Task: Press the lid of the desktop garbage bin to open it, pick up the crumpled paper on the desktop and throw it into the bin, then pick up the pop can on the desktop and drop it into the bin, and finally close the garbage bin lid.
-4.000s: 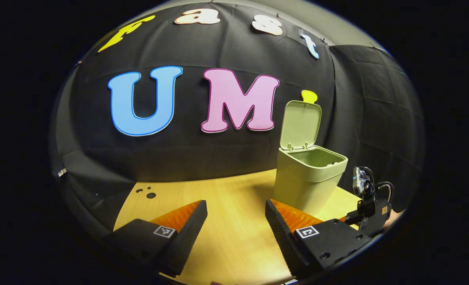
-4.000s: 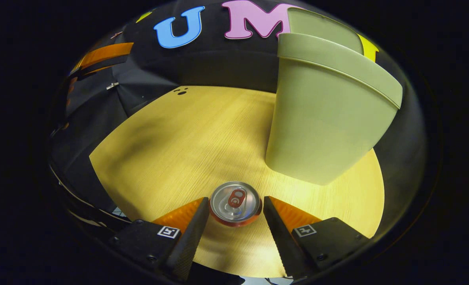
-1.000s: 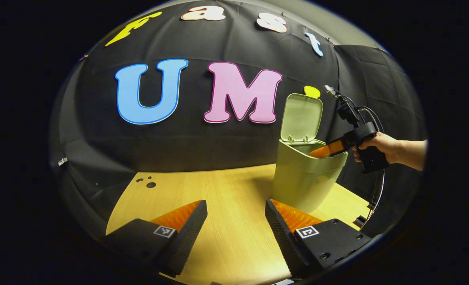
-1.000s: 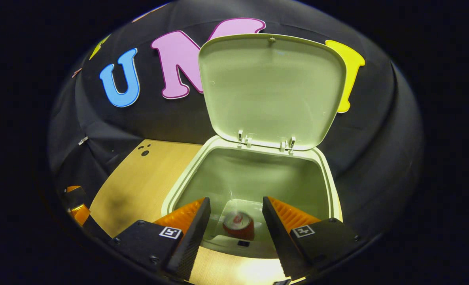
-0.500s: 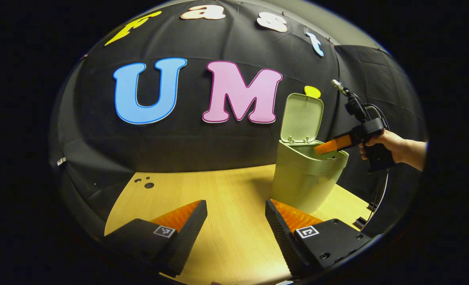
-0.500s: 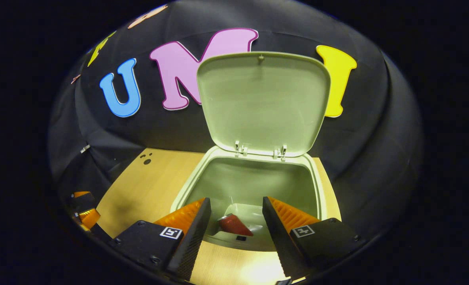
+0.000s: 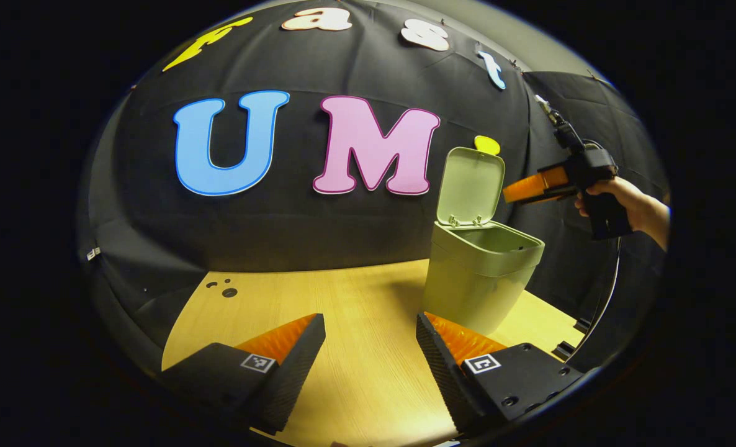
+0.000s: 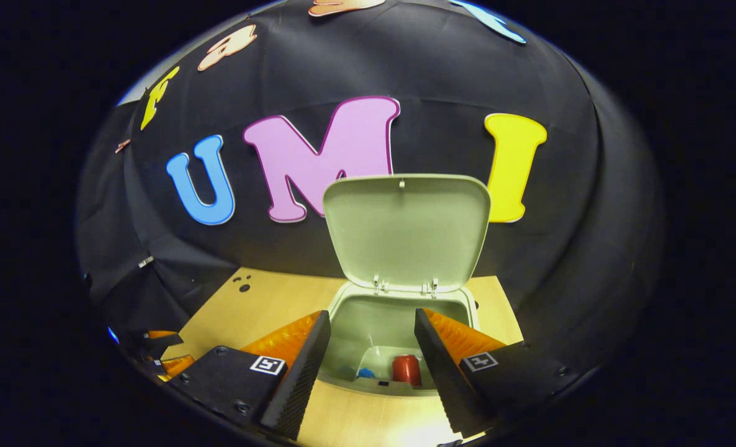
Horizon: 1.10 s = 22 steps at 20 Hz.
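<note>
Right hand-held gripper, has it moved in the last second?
Yes. The right hand-held gripper has risen from the bin rim, now beside the open lid.

A red pop can (image 8: 406, 369) lies inside the pale green plastic bin (image 8: 399, 347), which stands on the wooden desktop (image 7: 343, 323) before the black cloth wall (image 7: 318, 230).

Right gripper (image 8: 368, 366) higher above bin (image 8: 399, 347).

The bin wall (image 8: 368, 354) hides most of the pop can (image 8: 406, 369) (a blue scrap beside it is unidentifiable).
</note>
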{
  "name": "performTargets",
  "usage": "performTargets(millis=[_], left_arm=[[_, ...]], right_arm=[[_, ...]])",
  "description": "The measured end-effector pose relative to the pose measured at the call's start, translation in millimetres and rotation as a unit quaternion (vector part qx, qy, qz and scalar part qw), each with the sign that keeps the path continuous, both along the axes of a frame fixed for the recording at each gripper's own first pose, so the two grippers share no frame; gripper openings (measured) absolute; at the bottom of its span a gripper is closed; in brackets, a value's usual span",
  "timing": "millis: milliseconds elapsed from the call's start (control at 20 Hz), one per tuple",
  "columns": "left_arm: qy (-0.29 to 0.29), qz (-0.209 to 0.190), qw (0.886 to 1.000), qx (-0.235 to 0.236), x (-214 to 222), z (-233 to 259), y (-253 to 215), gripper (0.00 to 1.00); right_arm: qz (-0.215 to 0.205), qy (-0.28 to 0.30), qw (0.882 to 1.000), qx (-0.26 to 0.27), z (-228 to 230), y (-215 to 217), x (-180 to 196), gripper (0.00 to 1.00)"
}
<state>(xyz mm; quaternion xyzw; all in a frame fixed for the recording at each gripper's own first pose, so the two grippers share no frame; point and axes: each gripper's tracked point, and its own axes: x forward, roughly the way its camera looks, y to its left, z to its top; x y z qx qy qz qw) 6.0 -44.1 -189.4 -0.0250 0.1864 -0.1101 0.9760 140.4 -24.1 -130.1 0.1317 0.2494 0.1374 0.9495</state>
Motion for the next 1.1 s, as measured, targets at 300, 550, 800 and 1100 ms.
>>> performTargets(millis=[300,550,800,1100], left_arm=[[-0.001,0.002,1.0,-0.001,-5.0,-0.8,2.4,0.95],[0.0,0.01,1.0,-0.003,-8.7,-1.3,6.7,0.95],[0.002,0.018,1.0,-0.004,-13.3,-2.4,11.4,0.95],[0.004,0.033,0.999,-0.005,-17.2,-2.2,17.6,0.95]], right_arm=[[-0.026,-0.082,0.996,0.001,72.5,-3.9,31.4,0.88],[-0.041,-0.124,0.991,-0.009,106.7,-10.6,65.1,0.88],[-0.058,-0.126,0.99,-0.017,111.3,-15.1,106.2,0.88],[-0.07,-0.099,0.993,-0.011,91.8,-18.0,140.6,0.88]])
